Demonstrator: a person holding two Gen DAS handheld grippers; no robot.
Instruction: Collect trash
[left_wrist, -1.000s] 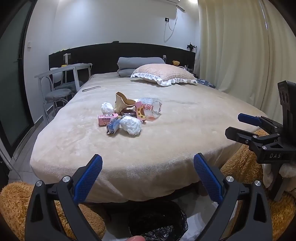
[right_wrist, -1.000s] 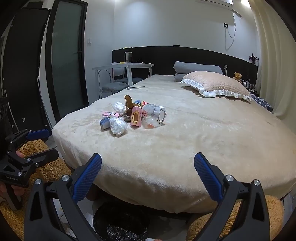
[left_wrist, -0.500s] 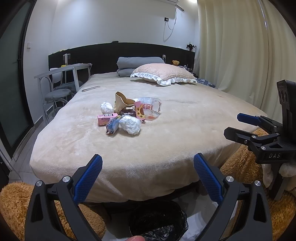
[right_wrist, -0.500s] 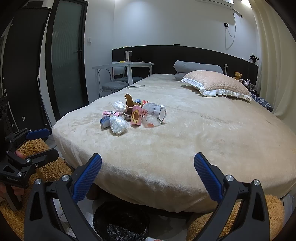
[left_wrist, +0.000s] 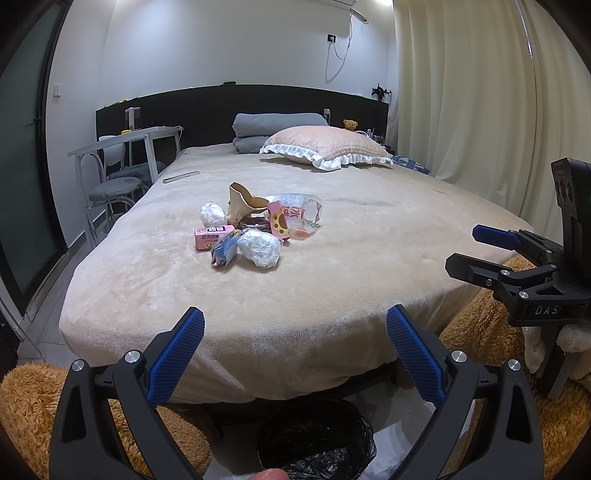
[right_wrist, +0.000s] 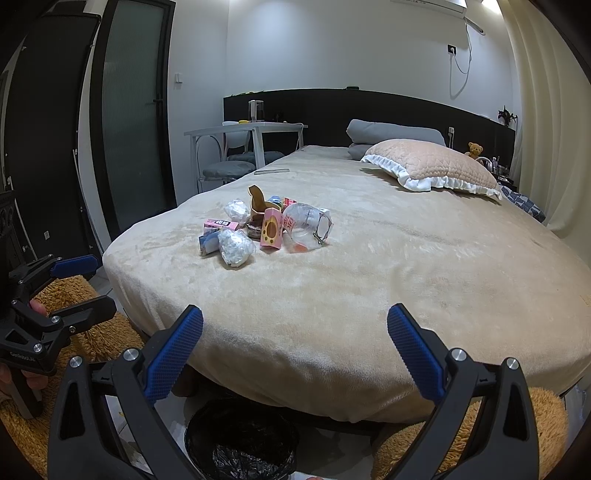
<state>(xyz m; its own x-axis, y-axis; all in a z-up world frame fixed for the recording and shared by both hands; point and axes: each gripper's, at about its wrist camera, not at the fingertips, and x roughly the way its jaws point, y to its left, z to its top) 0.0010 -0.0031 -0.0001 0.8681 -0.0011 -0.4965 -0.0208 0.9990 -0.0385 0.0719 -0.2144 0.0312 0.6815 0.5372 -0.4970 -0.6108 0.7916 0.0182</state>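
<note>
A heap of trash lies on the beige bed (left_wrist: 332, 288): a pink carton (left_wrist: 212, 237), two crumpled white wads (left_wrist: 259, 248) (left_wrist: 211, 213), a torn brown paper piece (left_wrist: 242, 201), a clear crushed plastic bottle (left_wrist: 301, 214) and a pink box (right_wrist: 271, 229). A bin with a black bag (left_wrist: 316, 439) (right_wrist: 240, 439) stands on the floor at the bed's foot. My left gripper (left_wrist: 295, 332) is open, empty, short of the bed edge. My right gripper (right_wrist: 295, 328) is open and empty too. Each shows in the other's view: right gripper (left_wrist: 476, 247), left gripper (right_wrist: 88, 284).
Orange-brown fluffy rugs (left_wrist: 22, 402) (right_wrist: 469, 435) flank the bin. A pink pillow (left_wrist: 328, 146) and grey folded blanket (left_wrist: 277, 123) lie at the headboard. A white desk with chairs (left_wrist: 122, 162) stands left of the bed. Curtains (left_wrist: 480, 92) hang on the right.
Both grippers have barely shifted; the views are almost the same. Nothing was taken hold of or let go.
</note>
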